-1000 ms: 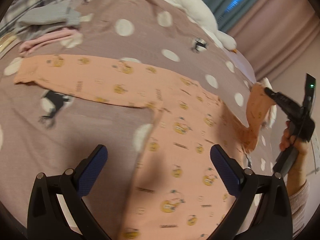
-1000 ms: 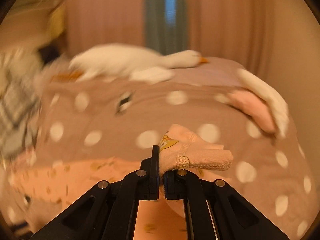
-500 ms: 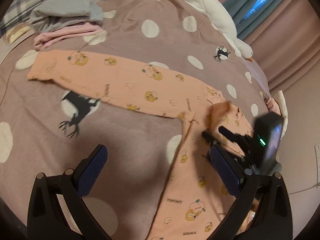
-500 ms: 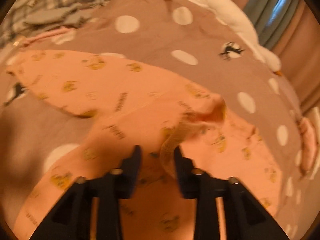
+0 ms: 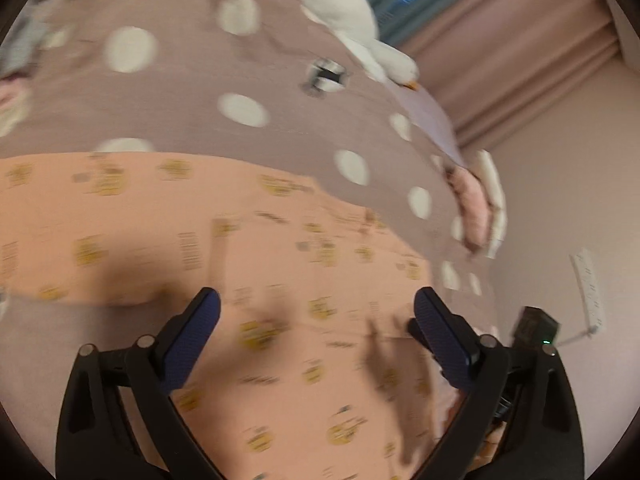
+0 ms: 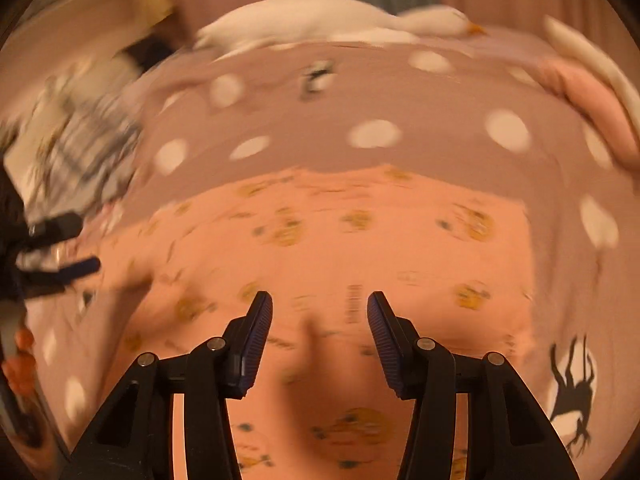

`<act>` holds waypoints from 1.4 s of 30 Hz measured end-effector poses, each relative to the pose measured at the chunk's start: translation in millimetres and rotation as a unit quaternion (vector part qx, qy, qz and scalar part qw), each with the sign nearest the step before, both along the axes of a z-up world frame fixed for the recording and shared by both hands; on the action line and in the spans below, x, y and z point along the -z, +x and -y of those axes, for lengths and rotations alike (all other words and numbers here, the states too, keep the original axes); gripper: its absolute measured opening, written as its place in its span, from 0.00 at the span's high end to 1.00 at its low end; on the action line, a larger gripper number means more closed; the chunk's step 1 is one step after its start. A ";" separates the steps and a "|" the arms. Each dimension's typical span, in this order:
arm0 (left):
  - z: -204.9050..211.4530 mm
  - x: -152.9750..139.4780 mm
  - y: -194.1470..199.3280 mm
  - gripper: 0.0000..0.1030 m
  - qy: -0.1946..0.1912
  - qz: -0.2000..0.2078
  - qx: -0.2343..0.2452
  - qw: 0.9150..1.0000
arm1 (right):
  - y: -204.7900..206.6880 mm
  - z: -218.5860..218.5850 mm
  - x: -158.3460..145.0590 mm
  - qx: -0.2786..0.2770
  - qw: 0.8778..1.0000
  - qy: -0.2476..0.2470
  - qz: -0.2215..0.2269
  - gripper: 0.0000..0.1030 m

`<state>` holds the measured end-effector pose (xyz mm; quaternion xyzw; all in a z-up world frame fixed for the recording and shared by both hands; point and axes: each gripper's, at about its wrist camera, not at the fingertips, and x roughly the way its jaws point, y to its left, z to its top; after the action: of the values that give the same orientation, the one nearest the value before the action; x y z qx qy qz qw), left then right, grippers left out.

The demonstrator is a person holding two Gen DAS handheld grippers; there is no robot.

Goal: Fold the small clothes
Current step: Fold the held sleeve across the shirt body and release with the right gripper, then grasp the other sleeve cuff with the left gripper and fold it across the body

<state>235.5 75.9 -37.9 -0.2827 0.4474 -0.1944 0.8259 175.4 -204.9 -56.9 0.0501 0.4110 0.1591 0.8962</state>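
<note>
A peach baby garment (image 5: pixel 280 264) with yellow cartoon prints lies spread flat on the mauve polka-dot bedspread (image 5: pixel 180 112). It also fills the middle of the right wrist view (image 6: pixel 360 248). My left gripper (image 5: pixel 316 312) is open and empty, just above the cloth. My right gripper (image 6: pixel 320 312) is open and empty over the garment. The right gripper's body shows at the lower right of the left wrist view (image 5: pixel 536 328). The left gripper's fingers (image 6: pixel 76 268) show at the left edge of the right wrist view. Both views are motion-blurred.
A white plush goose (image 5: pixel 352 12) lies along the far side of the bed, also in the right wrist view (image 6: pixel 340 20). A pink and white folded item (image 5: pixel 476 204) sits at the right bed edge. Plaid and grey clothes (image 6: pixel 80 140) lie at the left. Curtains (image 5: pixel 500 40) hang behind.
My right gripper let go of the sleeve cuff it held a second ago and opened; the sleeve now lies folded onto the garment. Both grippers have swung over the garment.
</note>
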 end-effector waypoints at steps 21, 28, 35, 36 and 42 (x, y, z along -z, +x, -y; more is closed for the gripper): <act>-33.1 45.7 4.5 0.19 0.031 -0.030 -0.044 0.998 | 5.3 63.6 26.7 0.102 0.989 0.096 -0.055 0.53; -164.2 44.3 -66.3 0.19 -0.017 -0.028 -0.195 0.980 | -34.9 62.8 12.1 0.079 0.991 0.102 -0.021 0.47; -262.8 71.8 -109.4 0.19 -0.088 -0.048 -0.322 0.941 | -59.4 51.5 7.6 0.068 0.994 0.085 -0.012 0.47; -269.6 73.7 -110.3 0.19 -0.097 -0.049 -0.331 0.937 | -62.5 51.1 7.5 0.068 0.994 0.087 -0.012 0.47; -301.8 85.1 -96.3 0.19 -0.150 -0.038 -0.359 0.920 | -76.1 38.8 7.7 0.066 0.995 0.079 -0.016 0.47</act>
<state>139.2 377.7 -123.0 -0.5520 0.3122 0.0612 0.7708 99.2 -243.7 -64.7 0.1504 0.4068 0.1310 0.8915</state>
